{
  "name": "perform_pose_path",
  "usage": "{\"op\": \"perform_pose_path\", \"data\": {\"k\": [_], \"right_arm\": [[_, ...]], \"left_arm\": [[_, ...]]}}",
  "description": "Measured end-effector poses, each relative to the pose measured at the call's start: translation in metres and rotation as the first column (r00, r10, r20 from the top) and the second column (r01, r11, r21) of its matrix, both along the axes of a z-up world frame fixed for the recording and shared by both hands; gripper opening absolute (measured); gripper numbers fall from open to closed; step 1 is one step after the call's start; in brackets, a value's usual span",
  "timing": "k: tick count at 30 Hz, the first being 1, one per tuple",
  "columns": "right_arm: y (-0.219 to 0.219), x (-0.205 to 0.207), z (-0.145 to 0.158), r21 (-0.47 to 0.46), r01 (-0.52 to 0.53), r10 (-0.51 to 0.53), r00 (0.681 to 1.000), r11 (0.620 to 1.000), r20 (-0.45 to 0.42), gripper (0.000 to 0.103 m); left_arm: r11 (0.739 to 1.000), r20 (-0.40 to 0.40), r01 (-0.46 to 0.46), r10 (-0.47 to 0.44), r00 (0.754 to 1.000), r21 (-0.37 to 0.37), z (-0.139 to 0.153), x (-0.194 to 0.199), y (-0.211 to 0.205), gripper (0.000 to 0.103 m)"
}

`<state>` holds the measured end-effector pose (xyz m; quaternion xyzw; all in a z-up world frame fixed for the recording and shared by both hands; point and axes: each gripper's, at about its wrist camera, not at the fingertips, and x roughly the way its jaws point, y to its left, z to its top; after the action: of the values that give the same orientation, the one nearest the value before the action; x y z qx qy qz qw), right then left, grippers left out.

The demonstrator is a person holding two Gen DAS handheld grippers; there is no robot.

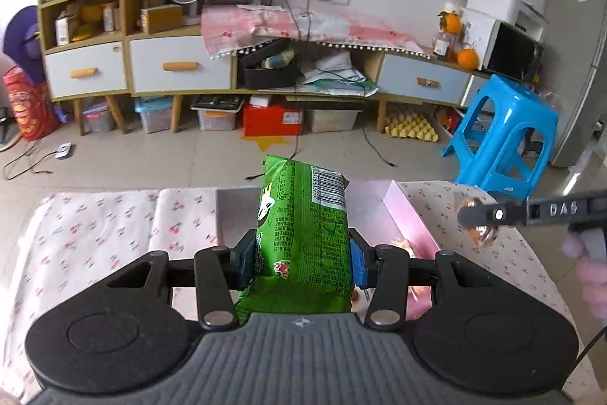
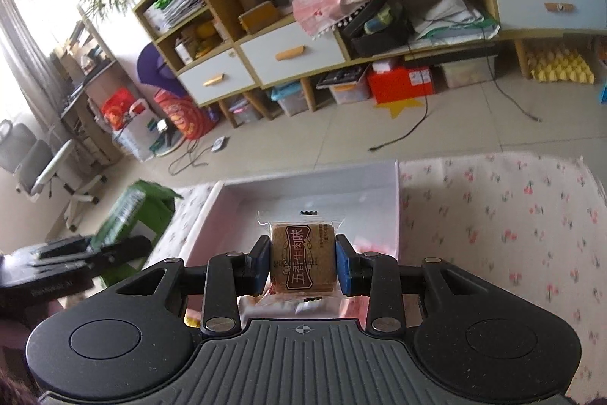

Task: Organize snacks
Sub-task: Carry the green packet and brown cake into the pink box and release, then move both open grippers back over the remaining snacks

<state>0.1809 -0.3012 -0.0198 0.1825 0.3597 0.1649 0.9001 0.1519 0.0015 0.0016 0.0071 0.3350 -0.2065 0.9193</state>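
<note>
My left gripper point(image 1: 301, 259) is shut on a green snack bag point(image 1: 303, 234) and holds it upright above the pink open box point(image 1: 409, 215). My right gripper point(image 2: 303, 266) is shut on a small brown wrapped snack square point(image 2: 303, 259) and holds it above the same box point(image 2: 379, 185). In the left wrist view the right gripper point(image 1: 478, 219) shows at the right with its snack. In the right wrist view the left gripper point(image 2: 95, 253) and the green bag point(image 2: 132, 211) show at the left.
The box lies on a table with a cherry-print cloth point(image 1: 95, 234). A few small snacks lie in the box's near part point(image 1: 406, 245). A blue plastic stool point(image 1: 500, 139) stands past the table's far right corner. A cabinet point(image 1: 178, 63) lines the far wall.
</note>
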Motion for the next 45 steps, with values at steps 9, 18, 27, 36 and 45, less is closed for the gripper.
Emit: {"op": "perform_pose_path", "data": {"k": [9, 18, 27, 36, 45], "right_arm": [[0.002, 0.04, -0.04, -0.004, 0.047, -0.047, 0.999, 0.999, 0.014, 0.033], [0.005, 0.055, -0.067, -0.019, 0.088, -0.088, 0.996, 0.996, 0.02, 0.033], [0.007, 0.055, -0.065, -0.018, 0.099, -0.098, 0.994, 0.995, 0.052, 0.039], [0.016, 0.04, -0.039, -0.052, 0.067, -0.065, 0.997, 0.996, 0.04, 0.072], [0.032, 0.006, -0.012, -0.12, 0.02, -0.021, 1.0, 0.993, -0.007, 0.079]], "left_arm": [[0.999, -0.014, -0.001, 0.001, 1.0, 0.039, -0.048, 0.029, 0.0, 0.044], [0.999, 0.03, -0.007, 0.005, 1.0, 0.053, -0.055, 0.044, -0.005, 0.03], [0.993, 0.052, -0.025, 0.019, 0.998, 0.114, -0.06, 0.047, -0.011, 0.032], [0.995, 0.05, -0.021, 0.016, 0.999, 0.102, -0.041, 0.035, -0.014, 0.06], [0.995, 0.034, -0.019, 0.016, 0.999, 0.099, -0.028, 0.005, 0.003, 0.079]]}}
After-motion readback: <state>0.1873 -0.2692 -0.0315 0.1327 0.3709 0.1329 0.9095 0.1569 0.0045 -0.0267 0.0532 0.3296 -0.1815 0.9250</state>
